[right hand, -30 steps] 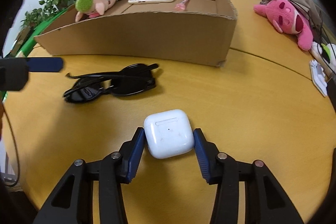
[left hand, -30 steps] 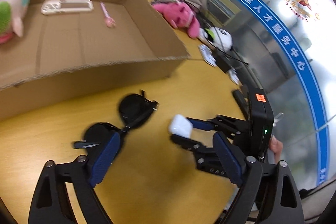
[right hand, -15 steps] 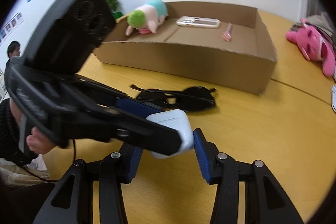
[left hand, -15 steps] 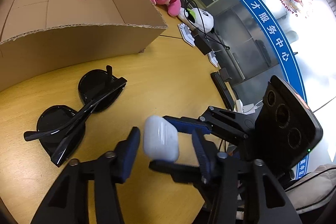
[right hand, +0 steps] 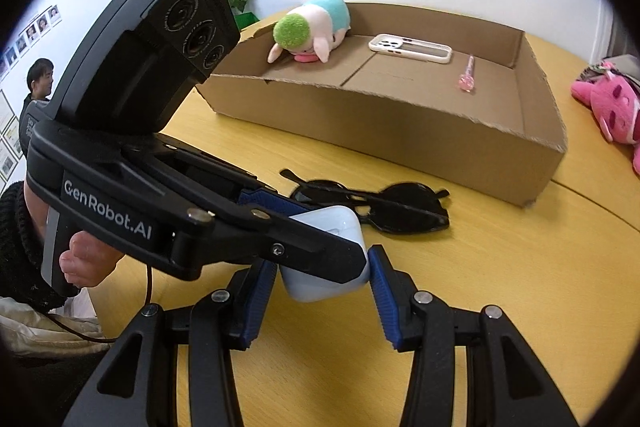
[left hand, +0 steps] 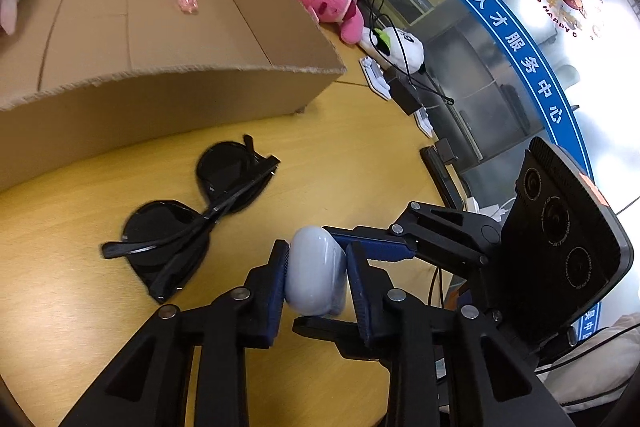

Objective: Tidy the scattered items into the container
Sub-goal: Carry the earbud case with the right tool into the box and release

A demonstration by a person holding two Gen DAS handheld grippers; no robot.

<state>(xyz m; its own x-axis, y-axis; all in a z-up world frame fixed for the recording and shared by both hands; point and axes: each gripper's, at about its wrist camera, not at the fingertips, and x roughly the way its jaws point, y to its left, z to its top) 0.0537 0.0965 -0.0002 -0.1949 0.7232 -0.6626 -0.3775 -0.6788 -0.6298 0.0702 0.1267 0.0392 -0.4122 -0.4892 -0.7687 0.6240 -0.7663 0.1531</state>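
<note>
Yellow wooden table (left hand: 360,147) carries all. Left wrist view: left gripper (left hand: 316,267) is closing on the white earbud case (left hand: 316,275), pads at both flat sides; cardboard box (left hand: 160,95) lies at 11 o'clock, sunglasses (left hand: 200,219) between

Right wrist view: right gripper (right hand: 322,279) pinches the same smooth, rounded case (right hand: 340,227) across its width, the left gripper (right hand: 304,227) reaching in from 9 o'clock; box (right hand: 400,123) at 12 o'clock
</note>
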